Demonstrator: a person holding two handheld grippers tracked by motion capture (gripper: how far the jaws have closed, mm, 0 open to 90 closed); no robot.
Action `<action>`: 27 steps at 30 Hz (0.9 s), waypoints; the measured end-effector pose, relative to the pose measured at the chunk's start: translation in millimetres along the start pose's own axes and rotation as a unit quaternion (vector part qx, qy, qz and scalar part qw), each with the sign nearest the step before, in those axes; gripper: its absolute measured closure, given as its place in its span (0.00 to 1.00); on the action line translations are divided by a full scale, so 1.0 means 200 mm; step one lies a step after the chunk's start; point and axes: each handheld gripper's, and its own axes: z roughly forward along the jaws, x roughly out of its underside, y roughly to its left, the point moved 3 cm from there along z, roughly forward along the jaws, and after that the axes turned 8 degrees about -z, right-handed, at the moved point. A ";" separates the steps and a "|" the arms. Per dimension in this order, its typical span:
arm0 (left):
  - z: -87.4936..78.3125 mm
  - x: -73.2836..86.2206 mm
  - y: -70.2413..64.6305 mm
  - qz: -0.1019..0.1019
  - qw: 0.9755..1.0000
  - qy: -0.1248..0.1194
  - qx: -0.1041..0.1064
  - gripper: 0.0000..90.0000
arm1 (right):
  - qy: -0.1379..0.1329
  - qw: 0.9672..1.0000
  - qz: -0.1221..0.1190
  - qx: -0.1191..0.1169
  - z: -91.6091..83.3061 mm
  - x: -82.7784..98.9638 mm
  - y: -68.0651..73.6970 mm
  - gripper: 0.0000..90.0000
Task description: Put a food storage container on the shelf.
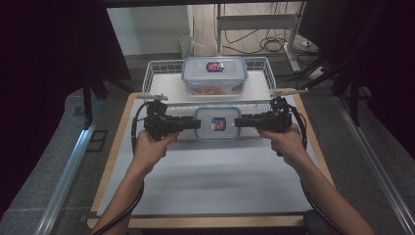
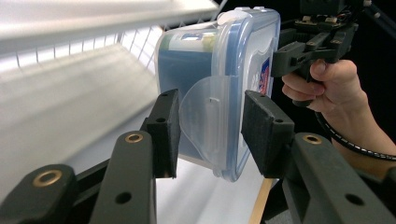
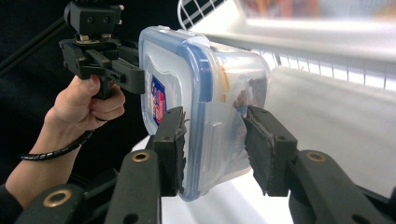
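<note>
Table [image 1: 215, 181] with white mat, wire basket [image 1: 155, 68] at the far edge holding one lidded food box [image 1: 214, 74] with orange contents

Second container [image 1: 217, 123], clear plastic with blue-rimmed snap lid and a red-blue label, sits between table front and basket, held off the mat from both short ends, just in front of the basket's near wall

Left gripper [image 1: 197, 123] is clamped on the container's left end; in the left gripper view its pads [image 2: 164, 130] bracket the end wall and lid rim, with the clear locking flap [image 2: 205, 116] between them. Right gripper [image 1: 237, 122] does the same on the opposite end, pads [image 3: 170, 144] across the lid edge and the body. Both tongs half closed, gripping the box, not empty

Handling judgement: rigid shell, smooth and slick plastic, so the foam pads do the work. Some contents visible inside, probably moderate weight, may shift if tilted. Flaps are thin and hinged, poor thing to squeeze; better bite is lid rim plus body wall, as now. Keep both ends level and moving together, or the box twists out of one grip
</note>
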 end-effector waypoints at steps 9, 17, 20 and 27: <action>-0.07 -0.24 -0.06 0.009 1.000 -0.019 -0.004 0.64 | -0.017 1.000 -0.014 0.009 -0.04 -0.25 0.01 0.65; -0.10 -0.45 -0.06 0.006 0.999 -0.038 -0.002 0.64 | -0.030 0.999 -0.019 0.022 -0.05 -0.46 -0.01 0.64; -0.10 -0.51 -0.05 0.004 0.999 -0.039 -0.003 0.64 | -0.036 0.999 -0.018 0.028 -0.05 -0.51 -0.04 0.64; -0.08 -0.60 0.00 -0.013 0.999 -0.049 -0.003 0.63 | -0.045 0.998 -0.010 0.039 -0.04 -0.62 -0.11 0.63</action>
